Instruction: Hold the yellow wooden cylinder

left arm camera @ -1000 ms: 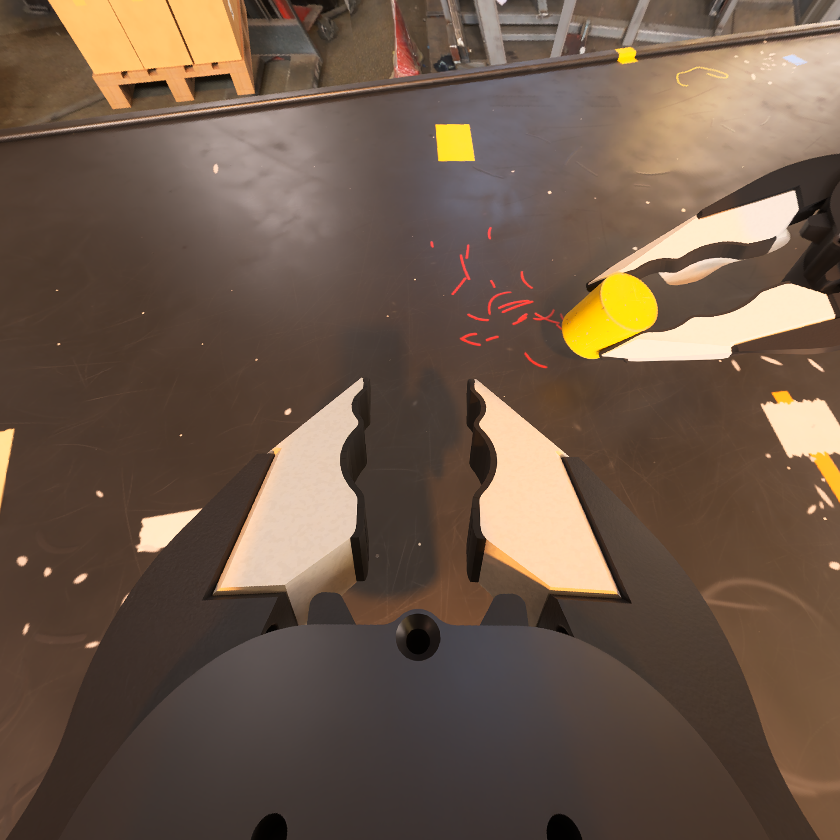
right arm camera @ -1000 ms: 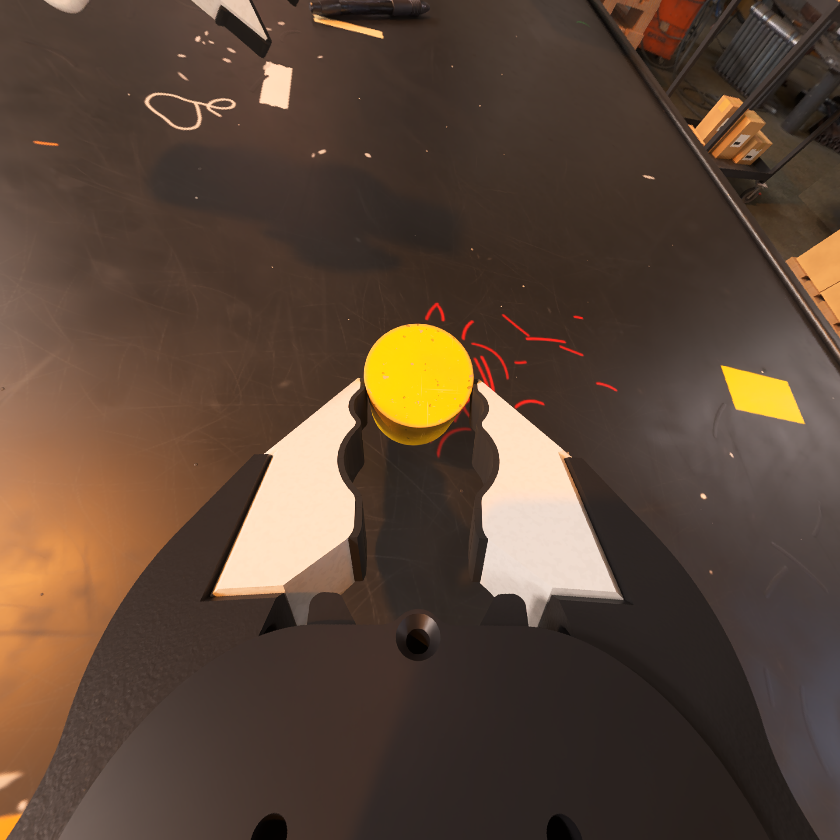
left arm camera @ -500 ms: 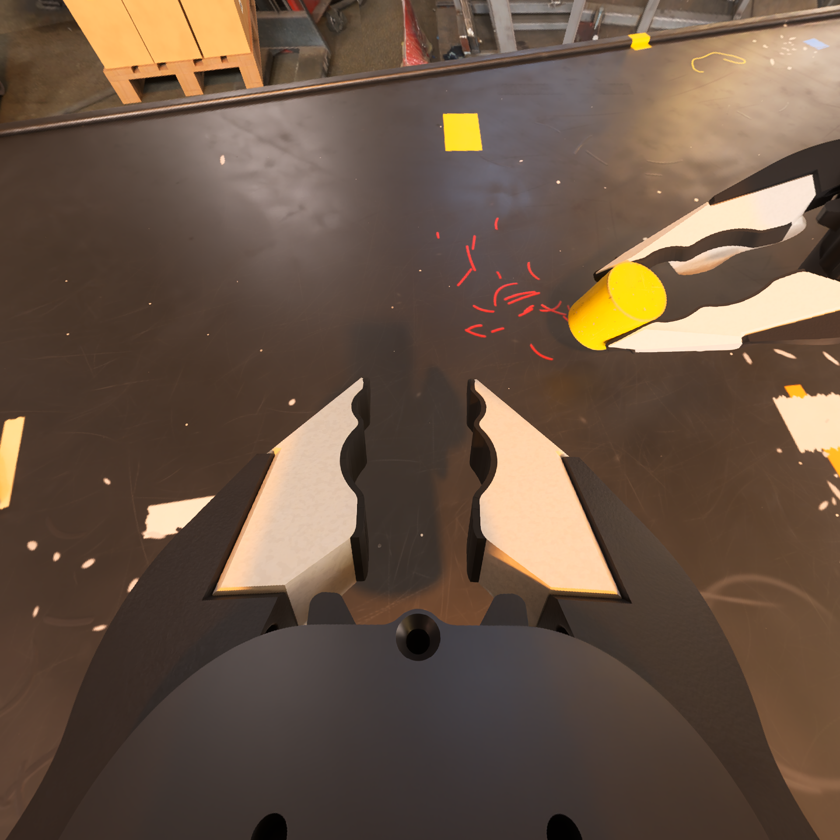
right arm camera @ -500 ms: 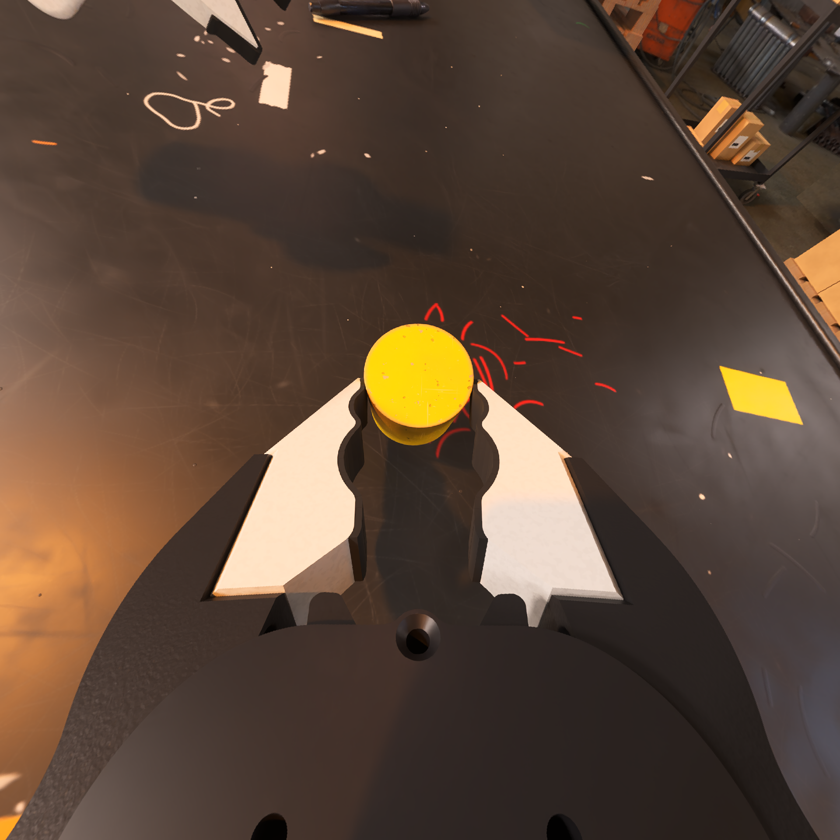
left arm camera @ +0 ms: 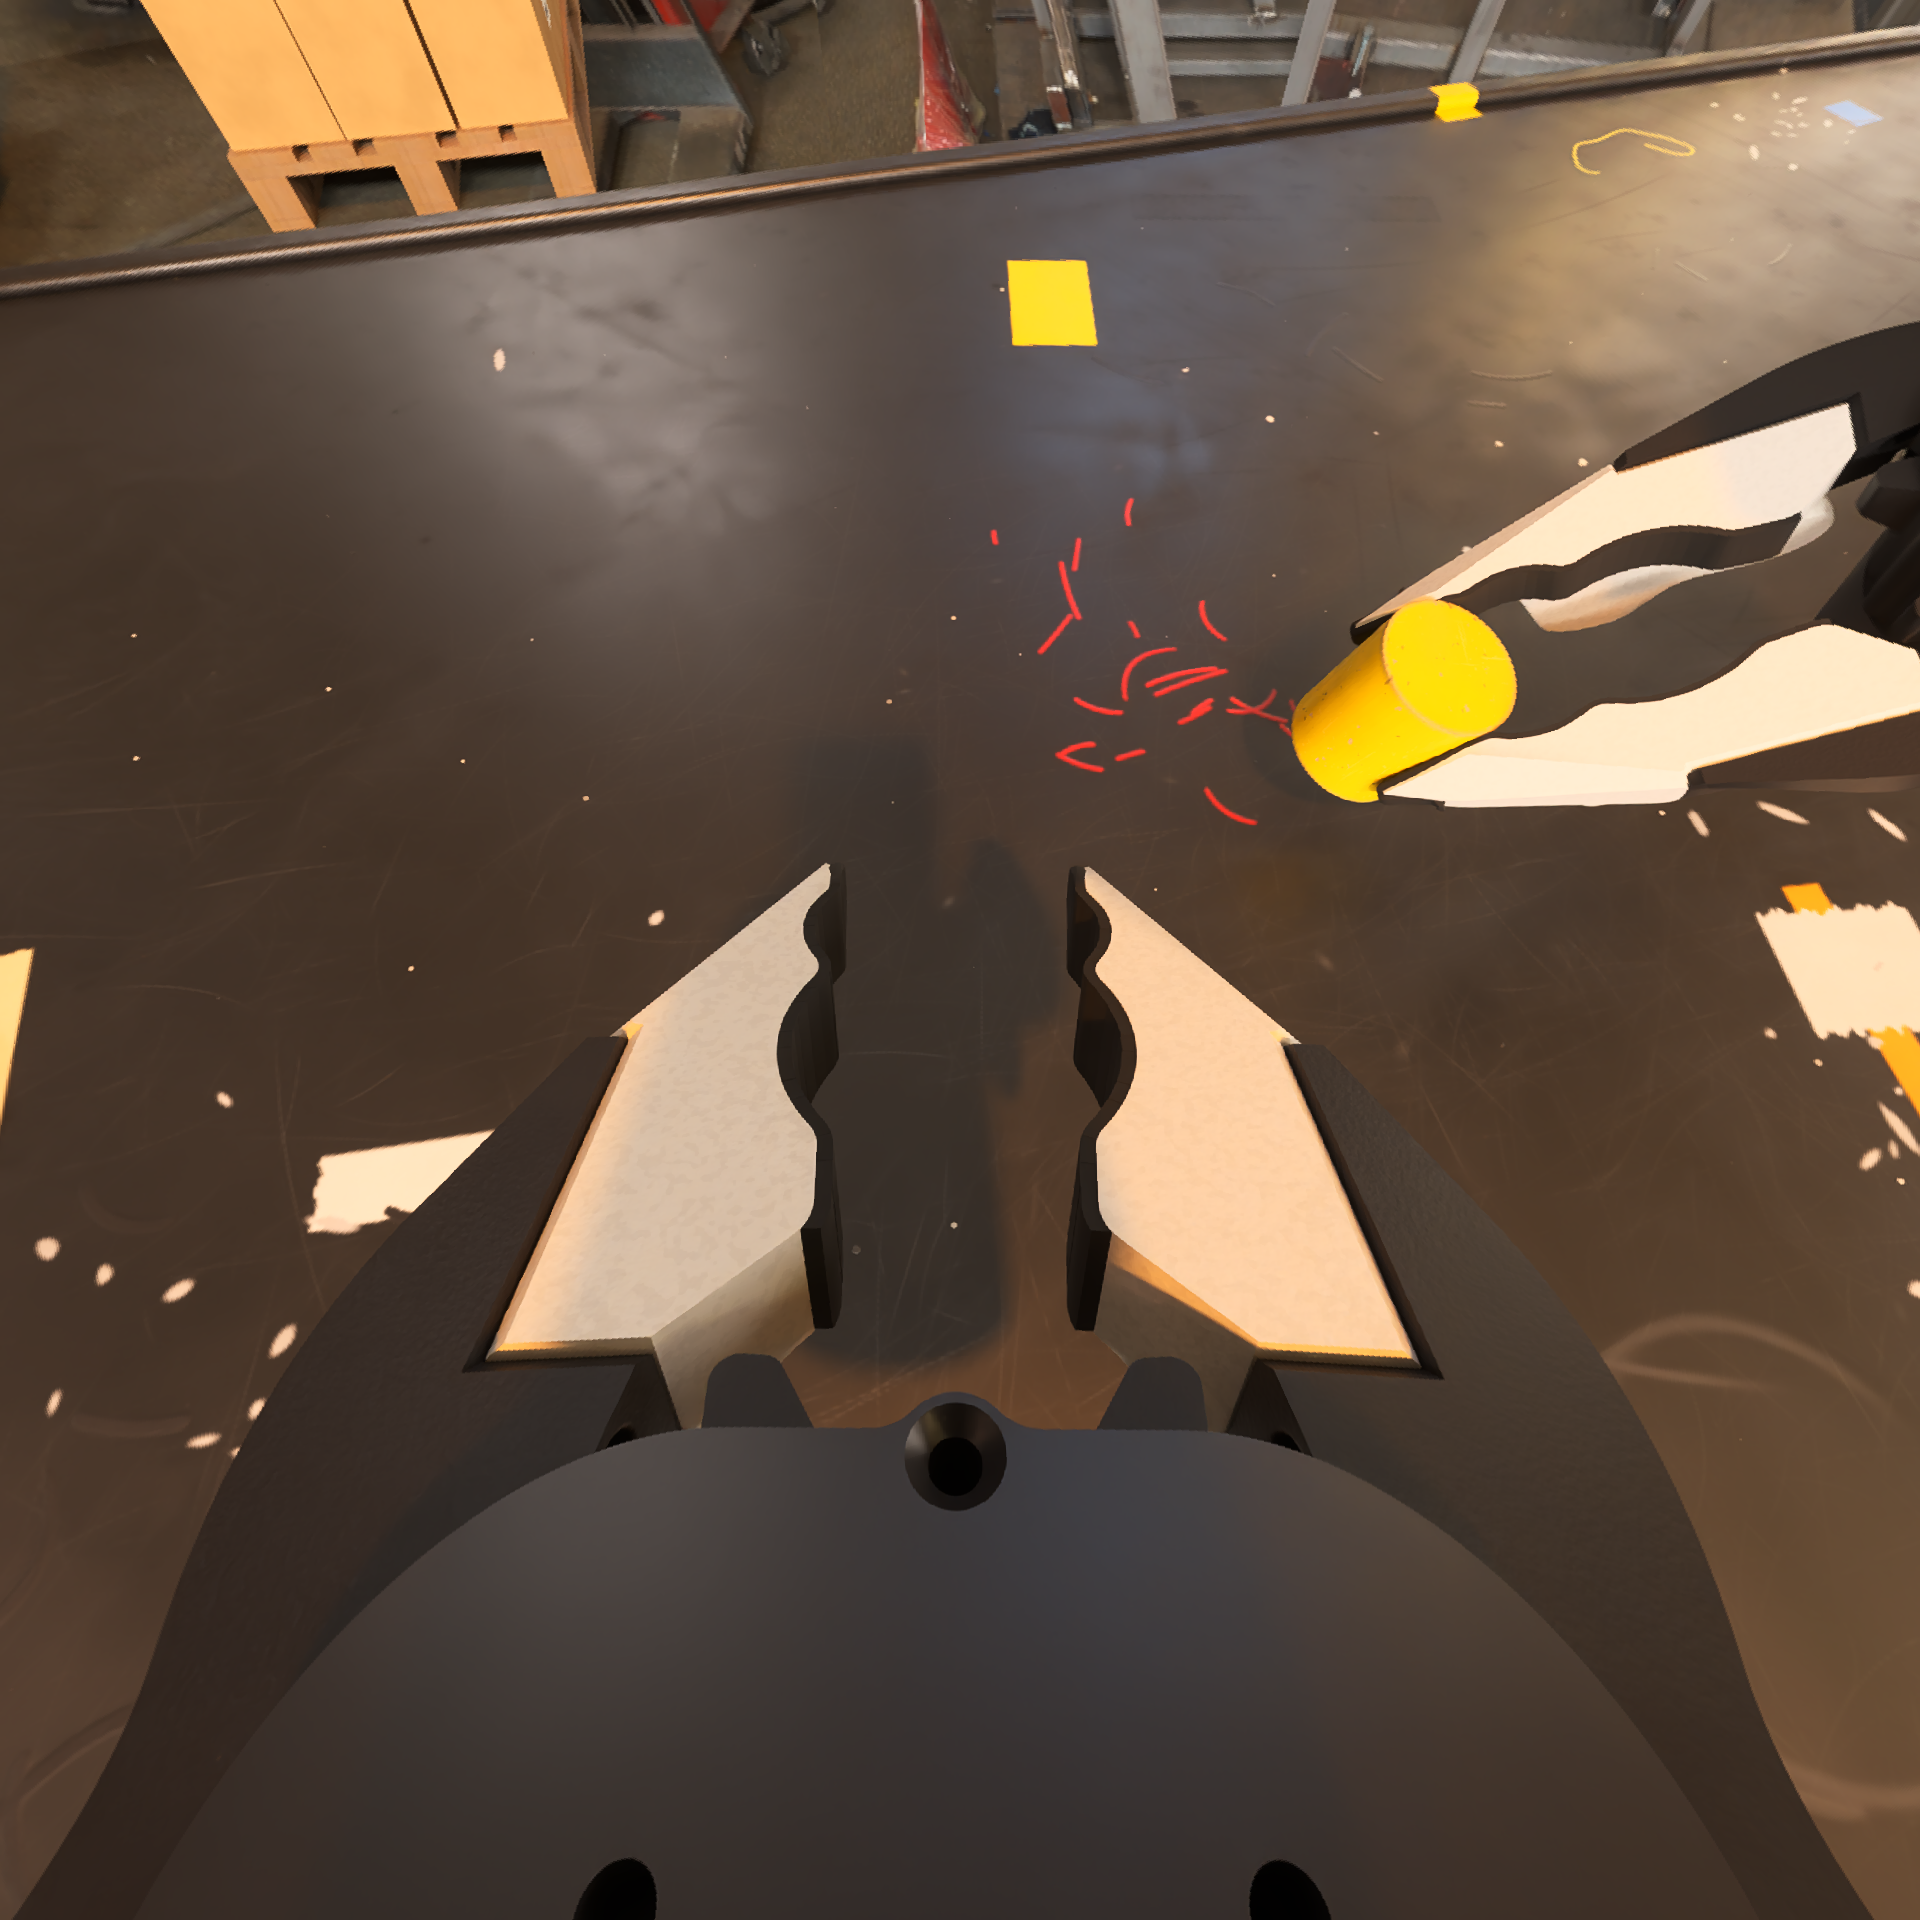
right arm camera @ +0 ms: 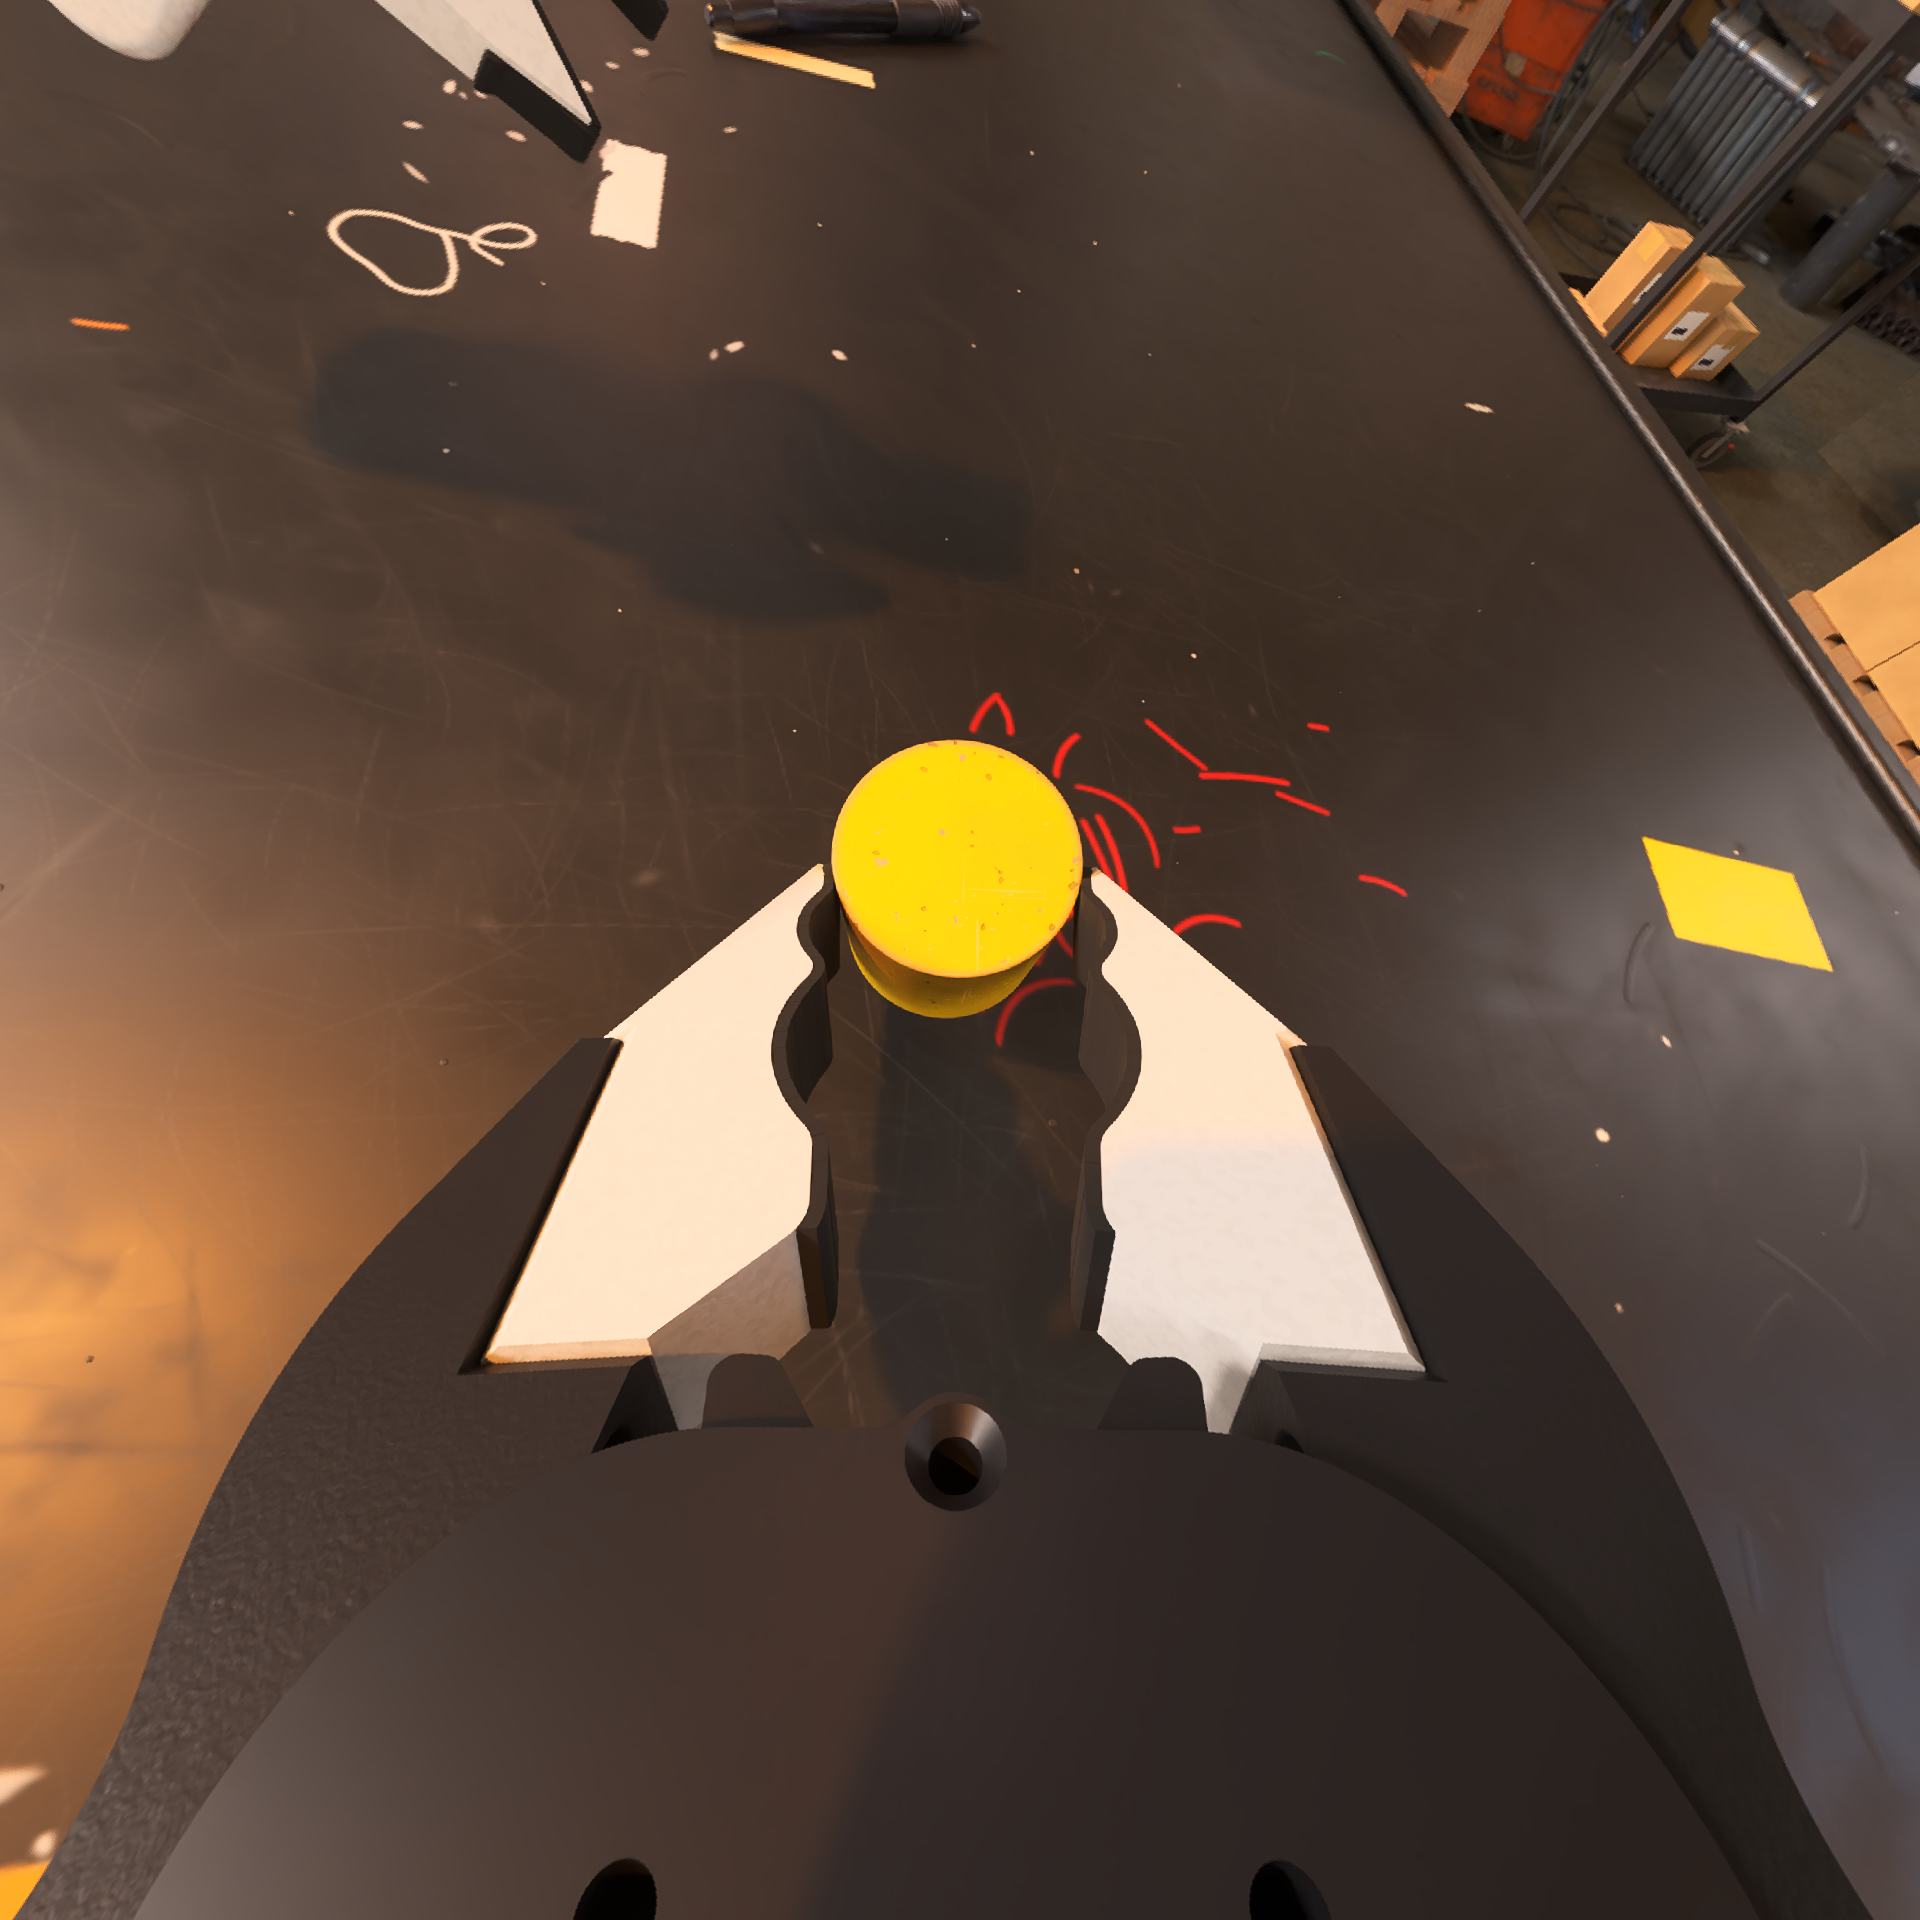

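Right wrist view: dark scratched steel tabletop (right arm camera: pixel 1351 468), then right gripper (right arm camera: pixel 954 883) clamped by its tips on the yellow wooden cylinder (right arm camera: pixel 956 857), seemingly just clear of the surface. Left gripper (left arm camera: pixel 954 878) apart, empty, well aside. Grasp made; next, likely a steady hold without slackening.

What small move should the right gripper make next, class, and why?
Probably lift slightly: the right gripper has its jaws shut on the yellow wooden cylinder only at the tips, low over the dark table. The left gripper hangs open and empty.
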You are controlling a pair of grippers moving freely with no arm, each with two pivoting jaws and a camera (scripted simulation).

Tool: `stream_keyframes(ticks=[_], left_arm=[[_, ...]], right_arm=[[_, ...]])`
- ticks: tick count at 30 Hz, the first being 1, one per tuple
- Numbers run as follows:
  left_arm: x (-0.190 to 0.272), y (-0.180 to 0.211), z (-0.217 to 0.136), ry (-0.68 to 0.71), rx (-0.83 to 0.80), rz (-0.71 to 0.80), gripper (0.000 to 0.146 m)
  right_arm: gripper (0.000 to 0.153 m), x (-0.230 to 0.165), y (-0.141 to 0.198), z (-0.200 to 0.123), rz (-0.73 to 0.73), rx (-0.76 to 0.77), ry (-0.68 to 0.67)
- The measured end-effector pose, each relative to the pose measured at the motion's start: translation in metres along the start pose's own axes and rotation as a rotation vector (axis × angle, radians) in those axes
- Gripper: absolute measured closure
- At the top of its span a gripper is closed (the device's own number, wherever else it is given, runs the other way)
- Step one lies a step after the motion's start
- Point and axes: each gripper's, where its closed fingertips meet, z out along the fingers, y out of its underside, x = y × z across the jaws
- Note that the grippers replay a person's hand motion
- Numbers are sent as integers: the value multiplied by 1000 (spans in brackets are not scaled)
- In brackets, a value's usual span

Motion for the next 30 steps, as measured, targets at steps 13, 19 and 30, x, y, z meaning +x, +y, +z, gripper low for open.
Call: stream_keyframes(ticks=[13,19,30], left_arm=[[1,0,-2,0,2,-5,104],[2,0,-1,2,3,-6,104],[2,0,-2,1,5,-7,104]], right_arm=[[108,0,0,0,-1,0,0],[108,0,0,0,-1,0,-1],[108,0,0,0,-2,-1,1]])
